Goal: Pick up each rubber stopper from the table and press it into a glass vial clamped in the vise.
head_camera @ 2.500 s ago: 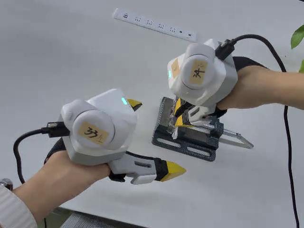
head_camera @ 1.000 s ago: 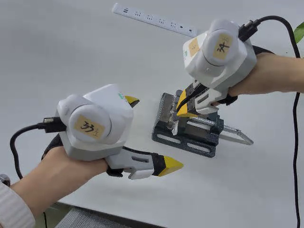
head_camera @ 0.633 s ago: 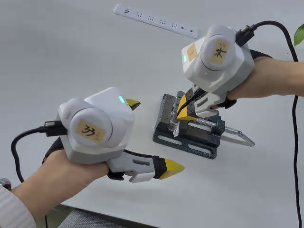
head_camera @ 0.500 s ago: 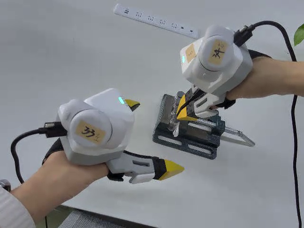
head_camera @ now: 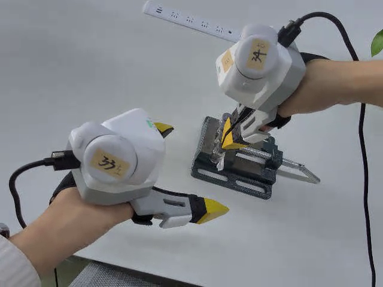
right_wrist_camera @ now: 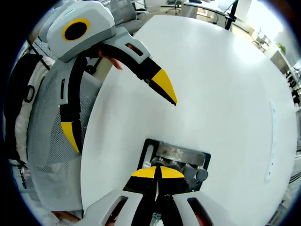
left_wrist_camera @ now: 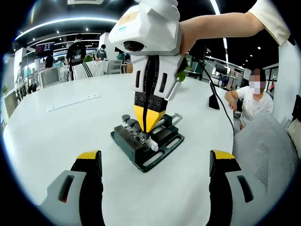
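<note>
The right tongs point(head_camera: 228, 141) are shut, tips pointing down, just over the row of glass vials point(left_wrist_camera: 141, 136) in the one vise point(head_camera: 234, 172). I cannot tell if they pinch anything. The left tongs point(head_camera: 187, 168) are wide open, hold nothing, and are beside the vise. I count four vials. They stand straight up, side by side, with dark stoppers point(right_wrist_camera: 201, 174) on top. One power strip point(head_camera: 194, 25) lies far back on the white worktop point(head_camera: 90, 72).

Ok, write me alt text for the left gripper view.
The right hand-held gripper reaches down from above, its yellow-tipped jaws closed just over a row of stoppered vials clamped in a black vise on a white table. The jaws of the left hand-held gripper stand wide apart in the foreground.
</note>
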A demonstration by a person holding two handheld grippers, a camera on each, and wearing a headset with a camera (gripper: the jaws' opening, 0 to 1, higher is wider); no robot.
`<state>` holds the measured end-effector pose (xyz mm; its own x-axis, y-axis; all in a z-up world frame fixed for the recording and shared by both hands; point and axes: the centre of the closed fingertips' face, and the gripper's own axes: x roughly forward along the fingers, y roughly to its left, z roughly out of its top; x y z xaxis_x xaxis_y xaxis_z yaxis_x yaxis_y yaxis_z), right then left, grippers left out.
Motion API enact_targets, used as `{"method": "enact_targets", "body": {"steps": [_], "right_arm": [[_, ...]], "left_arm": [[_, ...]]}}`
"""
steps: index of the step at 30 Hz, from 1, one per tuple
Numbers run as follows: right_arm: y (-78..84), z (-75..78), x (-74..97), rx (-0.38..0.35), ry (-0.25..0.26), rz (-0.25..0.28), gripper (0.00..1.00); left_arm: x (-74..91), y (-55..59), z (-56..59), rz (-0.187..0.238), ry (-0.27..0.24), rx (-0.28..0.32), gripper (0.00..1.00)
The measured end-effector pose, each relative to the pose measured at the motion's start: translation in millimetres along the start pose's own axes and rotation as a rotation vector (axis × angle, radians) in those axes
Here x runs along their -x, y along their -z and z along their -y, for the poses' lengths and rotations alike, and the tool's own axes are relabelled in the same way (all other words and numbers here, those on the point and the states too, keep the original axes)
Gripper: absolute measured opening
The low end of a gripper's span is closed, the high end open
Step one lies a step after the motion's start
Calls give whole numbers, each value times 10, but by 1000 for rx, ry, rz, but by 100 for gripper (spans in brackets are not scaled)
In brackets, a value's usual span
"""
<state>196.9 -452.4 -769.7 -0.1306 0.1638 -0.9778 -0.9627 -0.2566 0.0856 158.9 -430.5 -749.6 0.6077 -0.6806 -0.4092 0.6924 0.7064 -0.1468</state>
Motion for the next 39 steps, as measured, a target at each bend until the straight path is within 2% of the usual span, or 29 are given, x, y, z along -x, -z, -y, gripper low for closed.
{"method": "enact_targets", "body": {"steps": [13, 28, 39], "right_arm": [[-4, -44, -15, 7, -2, -70, 0], [2, -63, -14, 20, 13, -123, 0], [8, -35, -20, -6, 3, -118, 0]], "left_arm": [[-13, -20, 13, 7, 0, 1, 94], [-12, -20, -8, 13, -6, 5, 94], [-11, -14, -18, 12, -10, 10, 94]]}}
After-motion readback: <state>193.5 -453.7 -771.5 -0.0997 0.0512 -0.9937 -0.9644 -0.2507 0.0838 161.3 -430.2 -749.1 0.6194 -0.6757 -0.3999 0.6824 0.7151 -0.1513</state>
